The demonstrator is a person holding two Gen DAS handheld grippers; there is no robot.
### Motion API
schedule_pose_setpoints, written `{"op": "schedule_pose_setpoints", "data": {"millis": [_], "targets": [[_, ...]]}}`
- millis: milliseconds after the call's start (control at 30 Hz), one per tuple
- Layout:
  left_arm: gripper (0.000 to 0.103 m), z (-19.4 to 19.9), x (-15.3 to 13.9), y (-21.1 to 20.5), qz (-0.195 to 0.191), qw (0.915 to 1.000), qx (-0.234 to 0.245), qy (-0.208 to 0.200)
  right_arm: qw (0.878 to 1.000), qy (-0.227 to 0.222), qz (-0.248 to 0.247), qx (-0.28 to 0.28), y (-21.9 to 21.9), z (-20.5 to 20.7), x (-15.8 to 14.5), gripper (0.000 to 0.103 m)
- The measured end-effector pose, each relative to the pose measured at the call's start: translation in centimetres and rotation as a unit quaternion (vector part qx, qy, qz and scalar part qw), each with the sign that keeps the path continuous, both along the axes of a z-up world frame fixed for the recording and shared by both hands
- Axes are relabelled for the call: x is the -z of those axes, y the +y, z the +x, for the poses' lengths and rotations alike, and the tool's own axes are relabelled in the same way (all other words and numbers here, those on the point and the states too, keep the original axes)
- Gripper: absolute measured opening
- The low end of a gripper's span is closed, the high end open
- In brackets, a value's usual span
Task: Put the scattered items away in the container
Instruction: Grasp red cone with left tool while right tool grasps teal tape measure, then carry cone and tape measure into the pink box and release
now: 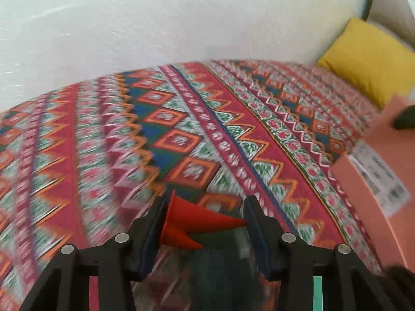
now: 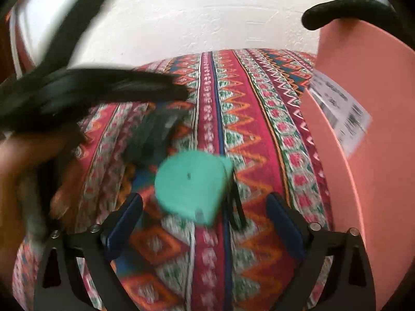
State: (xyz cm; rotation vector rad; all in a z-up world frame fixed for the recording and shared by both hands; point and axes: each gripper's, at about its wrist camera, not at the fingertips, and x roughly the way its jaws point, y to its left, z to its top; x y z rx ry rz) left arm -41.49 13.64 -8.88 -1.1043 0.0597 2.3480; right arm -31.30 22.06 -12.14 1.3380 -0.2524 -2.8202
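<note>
Right now the left gripper sits low in the left wrist view, its jaws partly apart with a red folded fabric piece between them. The red piece reaches from the left pad across to the right pad, its pointed tips touching or nearly touching both; blur keeps me from saying the pads truly press on it, so I cannot tell if it is clamped. Under it lies the bed, covered in a red, orange, green and blue zigzag spread. At the right edge of that frame stands the pink box, the container, with a white printed label on its side. A yellow cushion rests in the upper right, against the white wall.

Over in the right wrist view, the right gripper has its jaws apart, and a teal tape measure lies on the spread just ahead of and between the fingertips, with clear gaps to both pads. A thin black loop hangs from its right side. The pink box fills the right of this frame, and a dark curved object pokes over its top edge. Blurred black gear crosses the upper left, and a hand shows at the left edge.
</note>
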Motion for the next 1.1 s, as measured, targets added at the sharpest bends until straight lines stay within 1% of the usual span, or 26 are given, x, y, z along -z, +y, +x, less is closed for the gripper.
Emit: {"op": "schedule_pose_setpoints", "data": {"millis": [100,167,233,300,367,433,500,567,600,667,733,767,833,900,933,1000,1067,1100], "targets": [[0.052,3.7,-1.9,-3.4,0.008,0.9996,-0.021,0.016,1.0,0.001,0.011,-0.01,-0.3,0.2,-0.4,0.061],[0.052,6.3,-3.4,-5.8,0.013,0.9989,-0.034,0.03,1.0,-0.002,0.008,-0.013,-0.4,1.4,-0.7,0.061],[0.052,9.9,-5.1,-8.9,0.034,0.9973,-0.053,0.037,1.0,0.0,-0.001,-0.022,-0.7,3.2,-1.8,0.061],[0.052,13.0,-6.2,-11.6,0.048,0.9956,-0.069,0.04,0.999,0.008,-0.008,-0.035,-1.3,5.4,-3.8,0.061],[0.052,16.2,-7.5,-13.1,0.06,0.9945,-0.072,0.046,0.998,0.028,-0.018,-0.049,-2.0,7.8,-6.6,0.061],[0.052,18.7,-9.0,-13.4,0.066,0.9938,-0.069,0.057,0.996,0.057,-0.025,-0.059,-2.4,10.3,-9.8,0.061],[0.052,20.7,-10.9,-12.7,0.078,0.993,-0.056,0.069,0.992,0.105,-0.029,-0.068,-2.3,13.6,-13.8,0.061],[0.052,22.0,-13.3,-10.9,0.102,0.9909,-0.032,0.083,0.987,0.145,-0.028,-0.066,-1.4,16.0,-16.7,0.061],[0.052,22.7,-15.0,-9.3,0.111,0.9889,-0.015,0.097,0.984,0.167,-0.029,-0.058,-0.5,17.2,-18.2,0.061],[0.052,23.5,-17.7,-6.4,0.117,0.9856,0.01,0.121,0.978,0.207,-0.029,-0.03,1.7,18.9,-21.4,0.061],[0.052,23.9,-20.4,-2.1,0.115,0.9819,0.048,0.143,0.969,0.245,-0.029,0.002,4.2,20.5,-24.7,0.061],[0.052,24.0,-21.7,0.1,0.114,0.9794,0.067,0.153,0.964,0.262,-0.026,0.028,6.3,21.3,-26.5,0.061],[0.052,24.3,-22.9,4.2,0.11,0.9754,0.098,0.164,0.952,0.293,-0.022,0.082,10.6,22.9,-29.8,0.061],[0.052,24.4,-23.6,8.3,0.102,0.9718,0.125,0.172,0.941,0.309,-0.024,0.138,15.2,24.5,-32.0,0.061],[0.052,24.4,-23.6,10.3,0.096,0.9707,0.137,0.173,0.937,0.31,-0.029,0.158,17.3,25.6,-33.0,0.061],[0.052,24.2,-23.2,14.4,0.083,0.9688,0.157,0.172,0.934,0.299,-0.04,0.189,21.2,26.3,-33.2,0.061],[0.052,23.3,-22.0,17.8,0.072,0.9706,0.161,0.163,0.933,0.28,-0.06,0.216,25.2,26.2,-31.9,0.061],[0.056,22.9,-21.4,19.1,0.068,0.972,0.155,0.163,0.934,0.27,-0.07,0.223,27.3,25.7,-30.7,0.061]]}}
